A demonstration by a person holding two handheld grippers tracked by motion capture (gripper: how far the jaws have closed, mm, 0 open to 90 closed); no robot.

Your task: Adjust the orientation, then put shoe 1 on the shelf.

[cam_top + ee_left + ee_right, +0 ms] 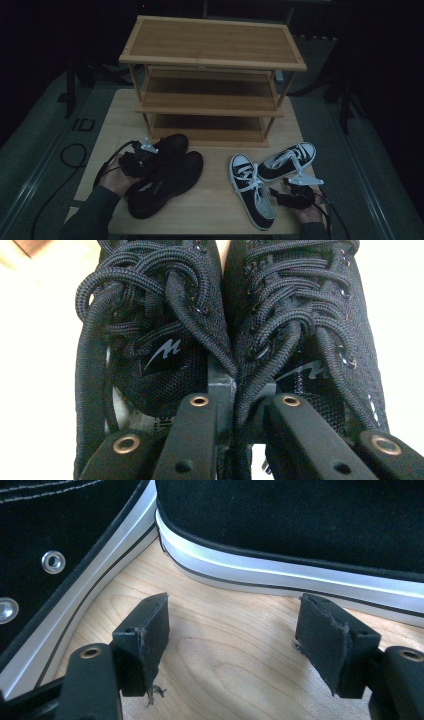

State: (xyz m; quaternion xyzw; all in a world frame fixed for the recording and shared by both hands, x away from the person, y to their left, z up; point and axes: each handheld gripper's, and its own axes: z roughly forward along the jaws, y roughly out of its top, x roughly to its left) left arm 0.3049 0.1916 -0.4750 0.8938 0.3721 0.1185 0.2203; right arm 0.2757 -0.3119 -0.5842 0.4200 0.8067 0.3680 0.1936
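A wooden rack (212,75) stands at the back of the surface (215,200). Before it, left, two black shoes (167,175) lie together; the left gripper (137,159) pinches their adjoining inner edges. Right, two sneakers (270,175) cross; the right gripper (295,192) sits beside them, jaws spread.

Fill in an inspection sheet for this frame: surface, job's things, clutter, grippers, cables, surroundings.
Surface: wooden table.
Job's things: three-shelf rack at back; black shoes side by side; sneakers angled, touching.
Clutter: nothing seen.
Grippers: left gripper shut on both black shoes' inner edges; right gripper open beside the sneakers, touching nothing.
Cables: cable looped on the floor, left.
Surroundings: dark; grey floor.
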